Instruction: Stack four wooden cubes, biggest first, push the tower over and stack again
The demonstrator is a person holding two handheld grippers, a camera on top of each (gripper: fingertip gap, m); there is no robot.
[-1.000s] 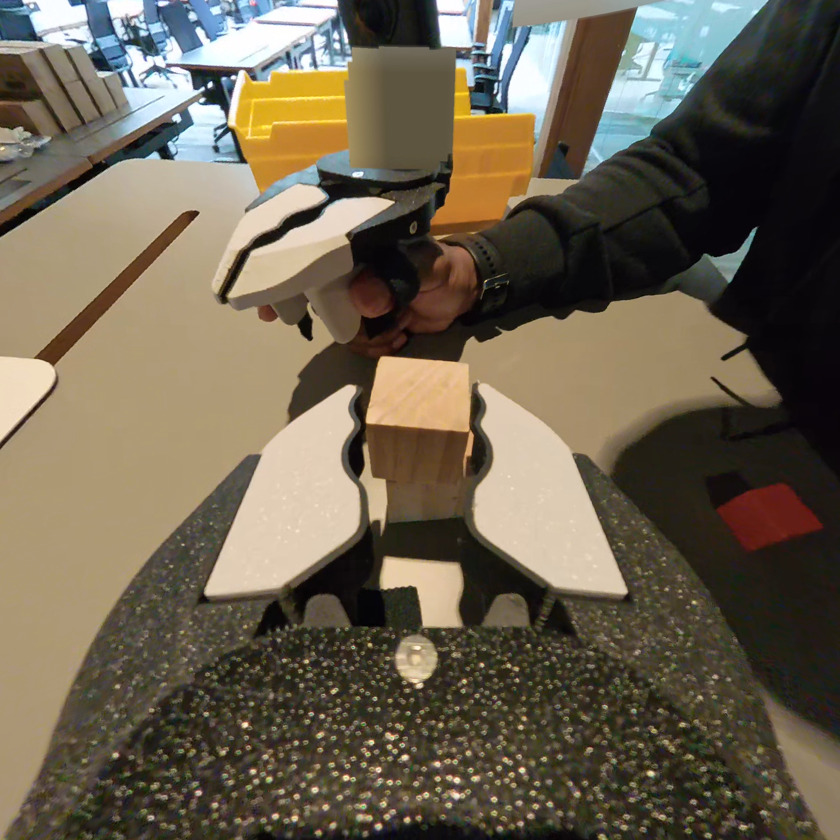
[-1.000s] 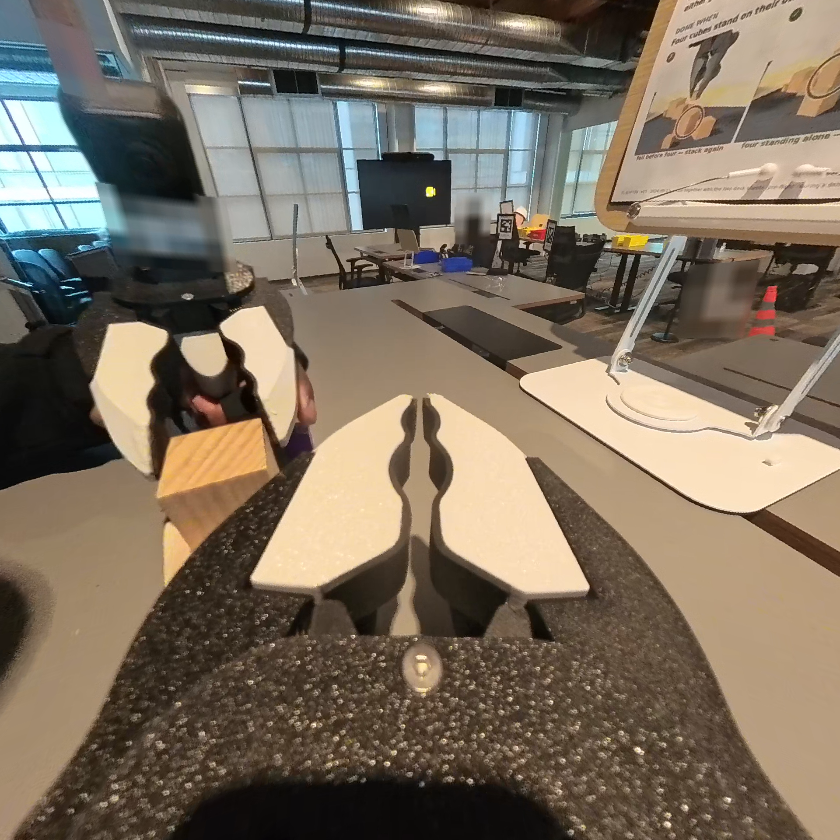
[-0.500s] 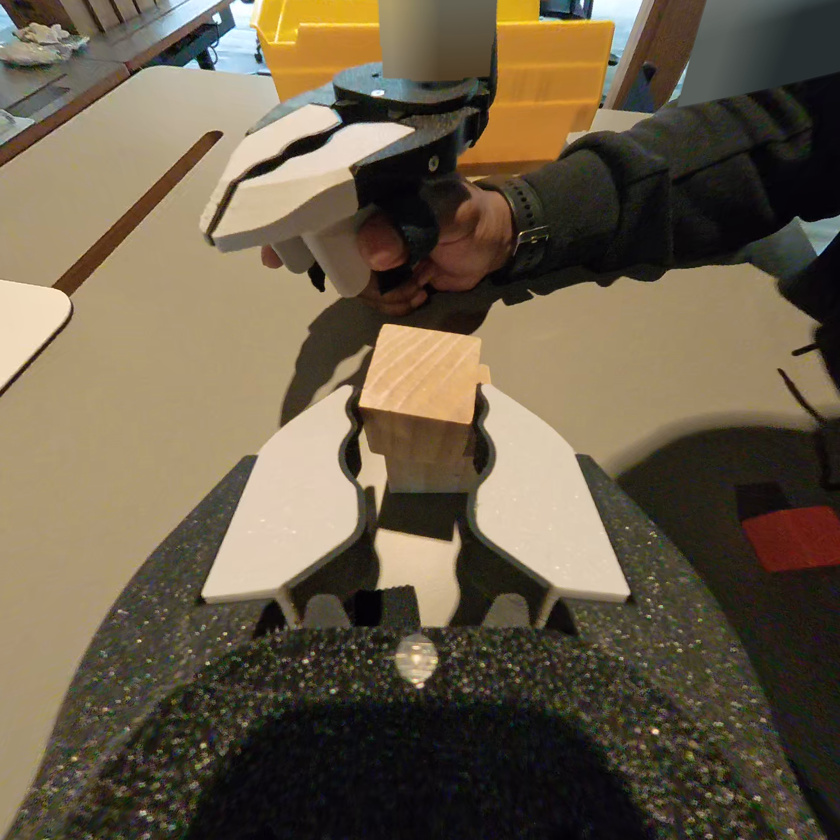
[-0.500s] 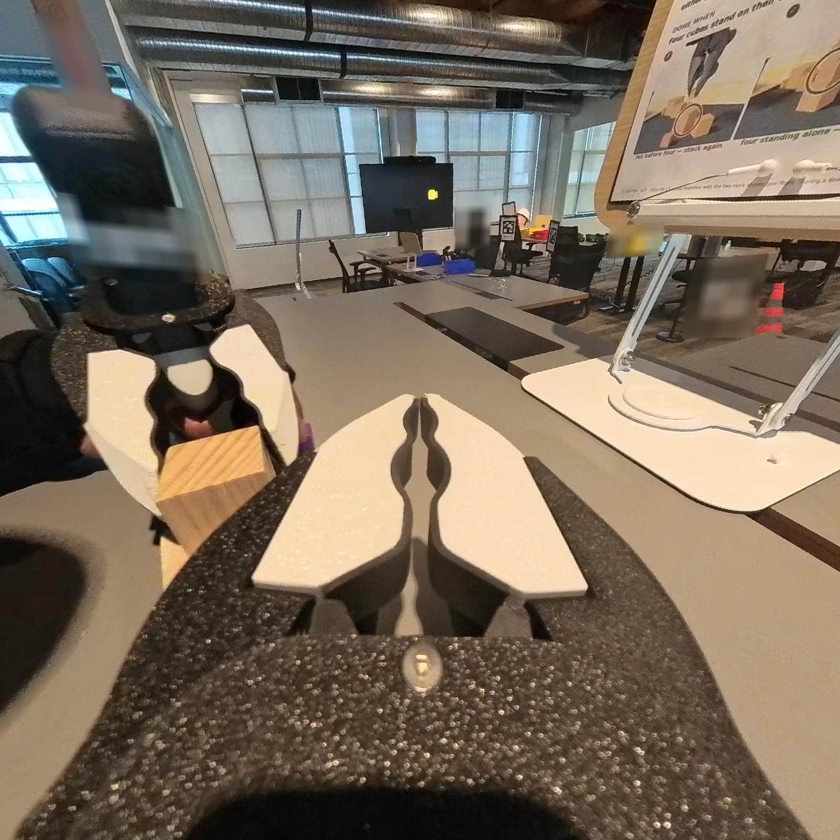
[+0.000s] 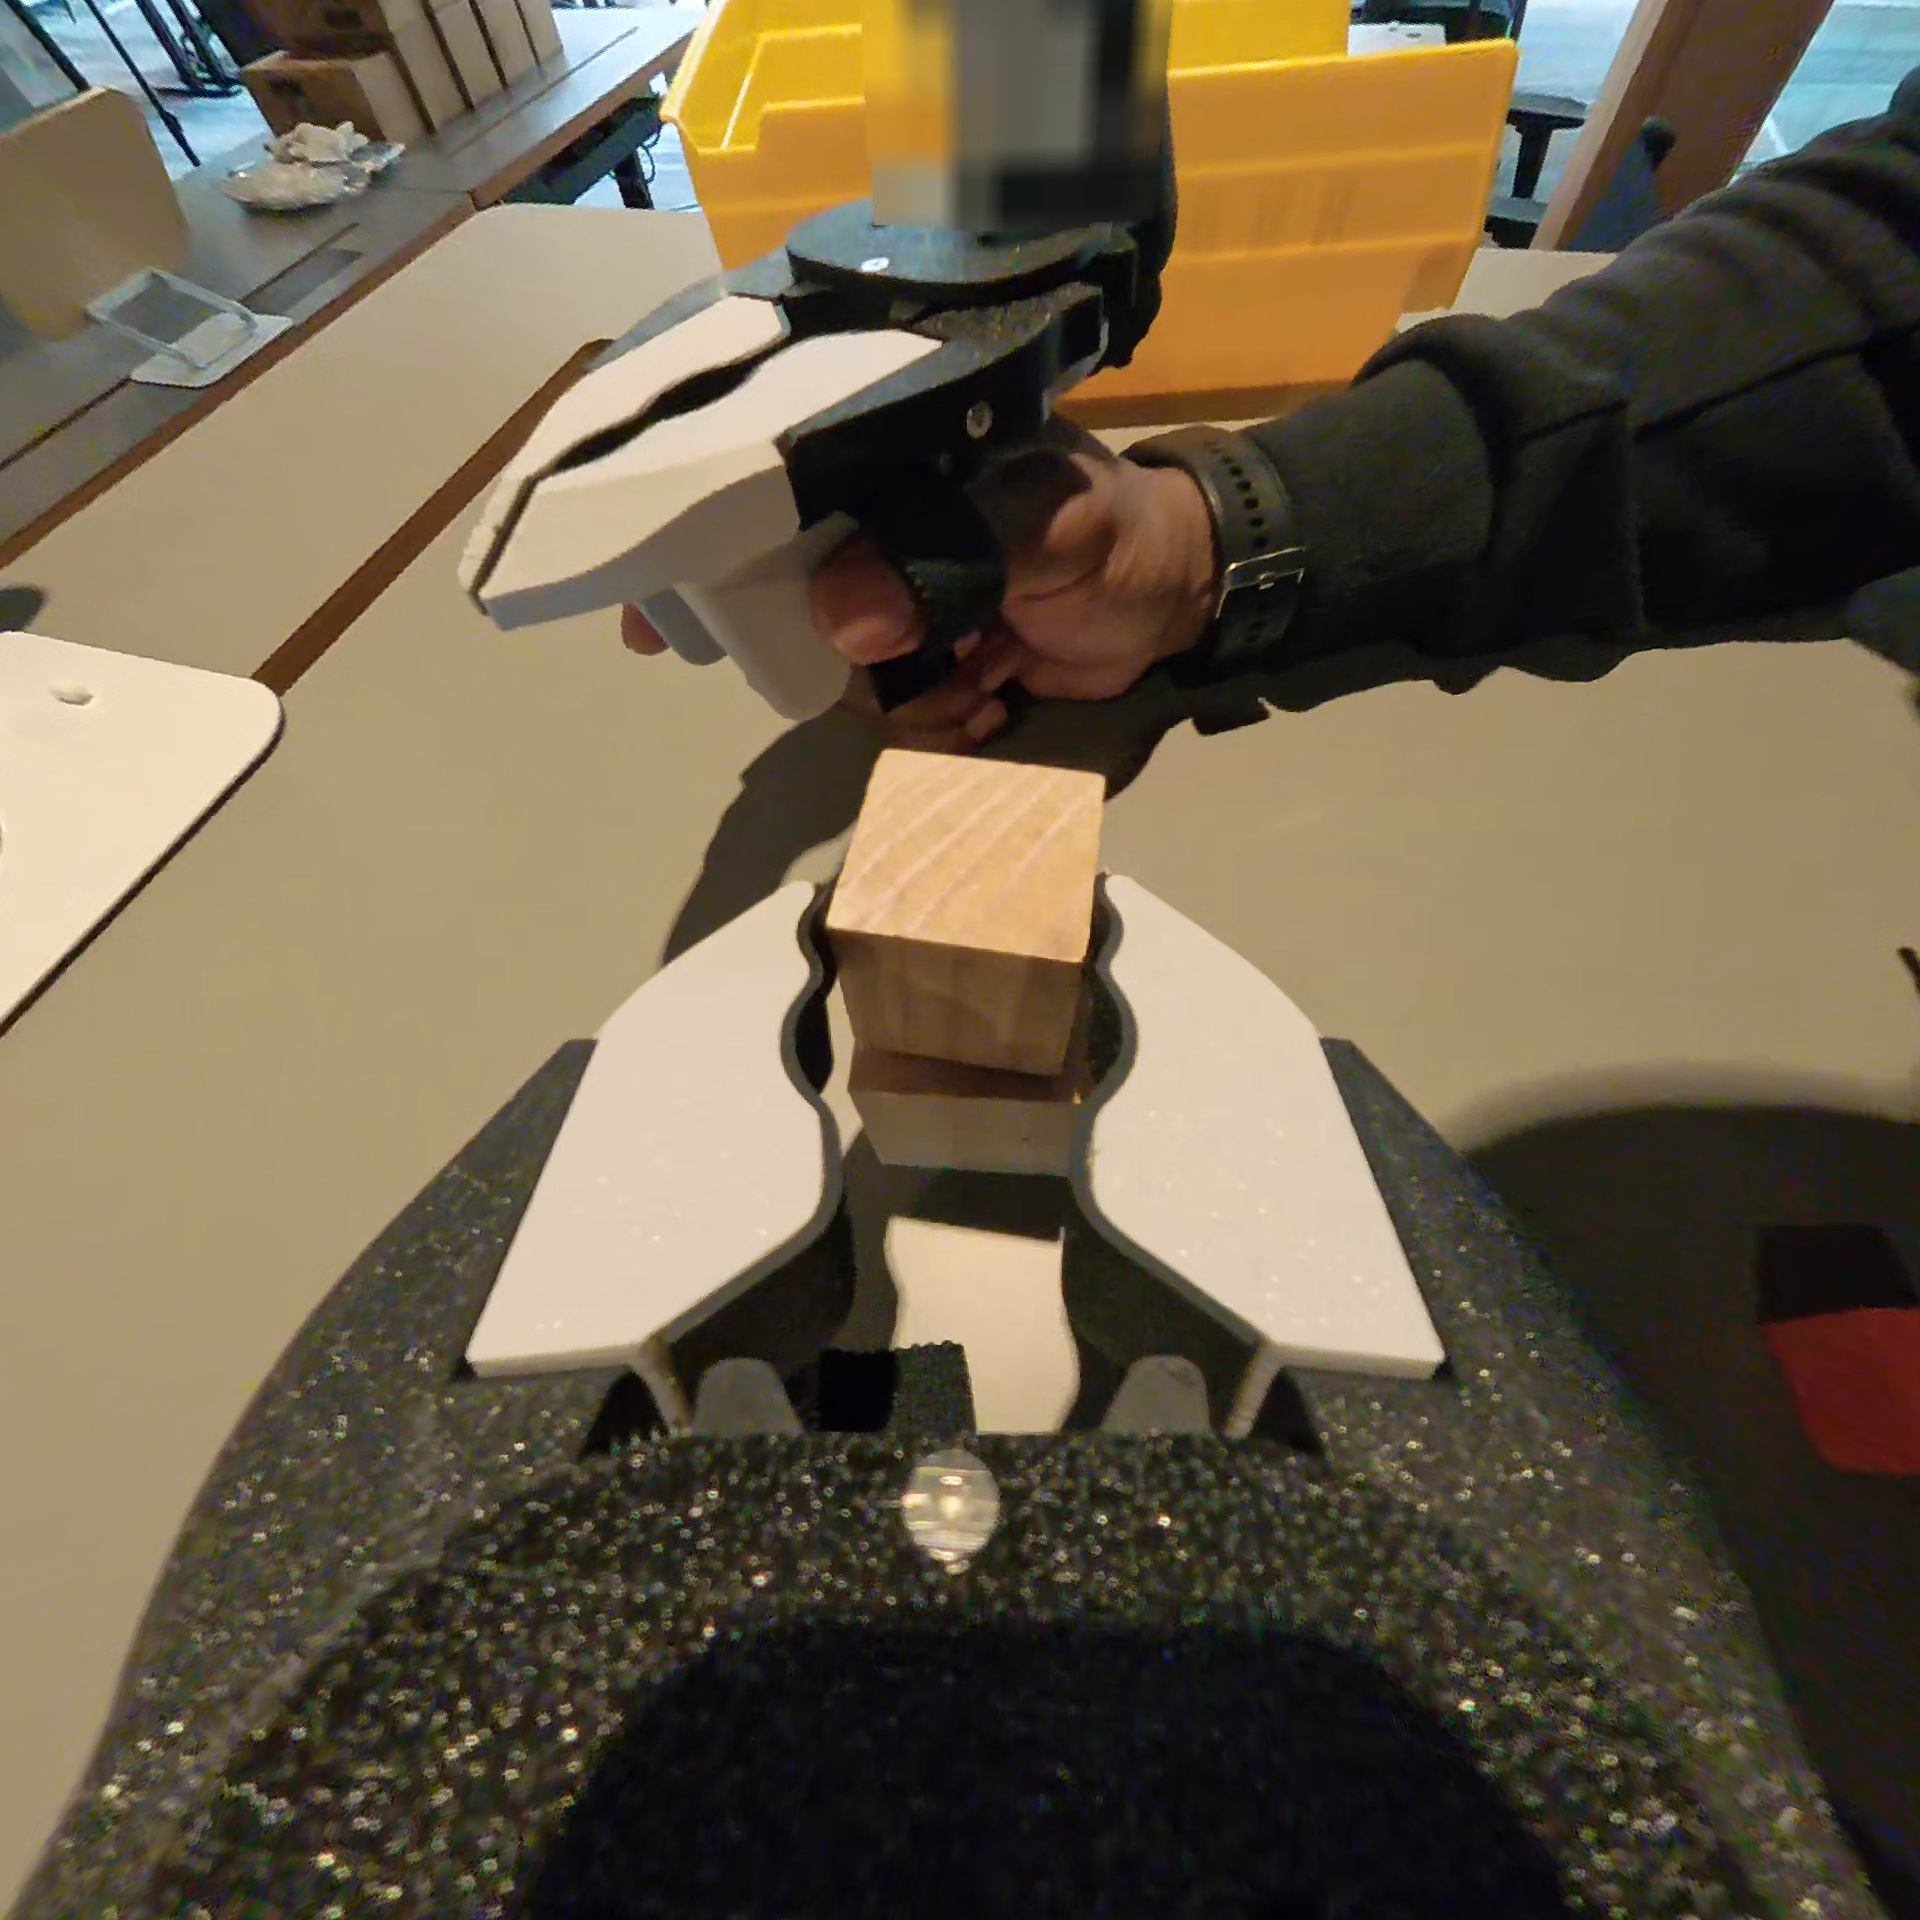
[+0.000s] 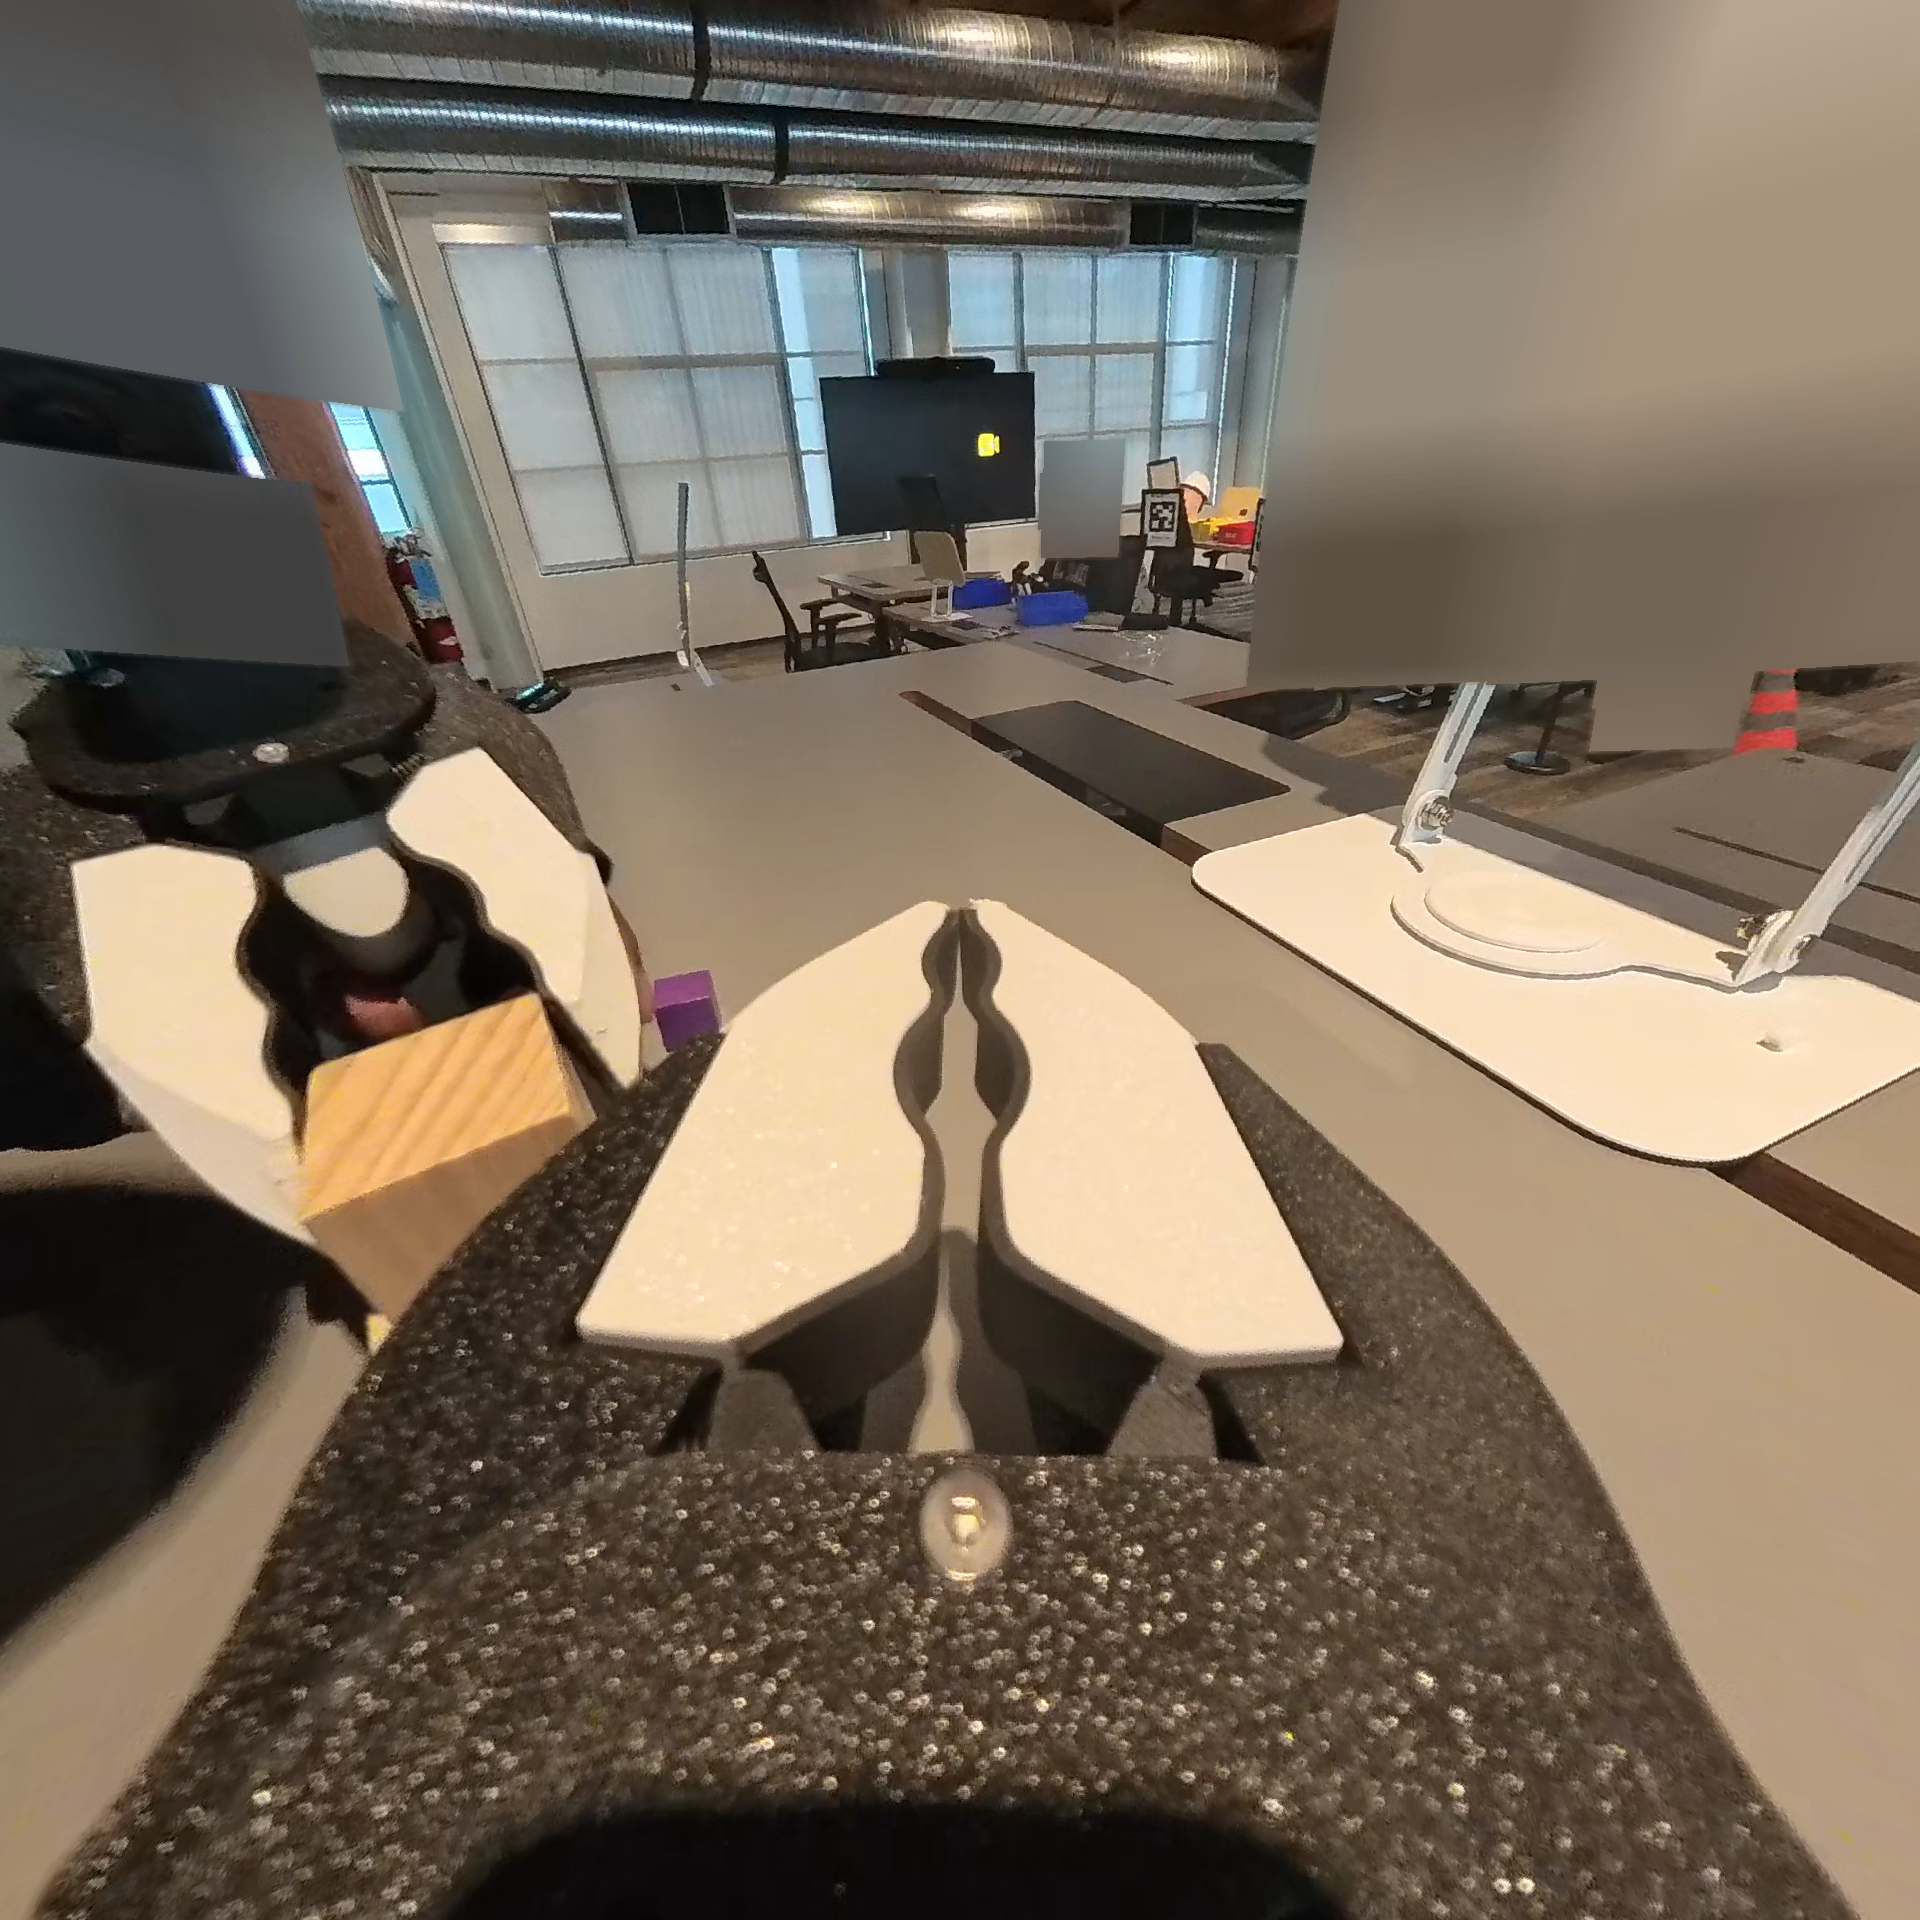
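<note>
My left gripper (image 5: 961, 904) is shut on a pale wooden cube (image 5: 971, 914), with both white pads against its sides. The cube sits on or just above a second wooden cube (image 5: 966, 1127) on the grey table (image 5: 416, 935); I cannot tell whether they touch. The right wrist view shows the same held cube (image 6: 436, 1112) between the left gripper's fingers (image 6: 166, 997). My right gripper (image 6: 961, 914) is shut with nothing between its pads. In the left wrist view it (image 5: 499, 582) hovers in a person's hand beyond and left of the cubes.
A small purple cube (image 6: 686, 1008) lies on the table behind the left gripper. A white stand base (image 6: 1558, 987) sits at the right, its corner showing in the left wrist view (image 5: 104, 779). Yellow bins (image 5: 1299, 156) stand past the table's far edge. A red patch (image 5: 1849, 1382) lies low right.
The right gripper's pads closed fully on air. The left gripper kept the wooden cube and brought it squarely over the lower cube, and its view now looks down more steeply.
</note>
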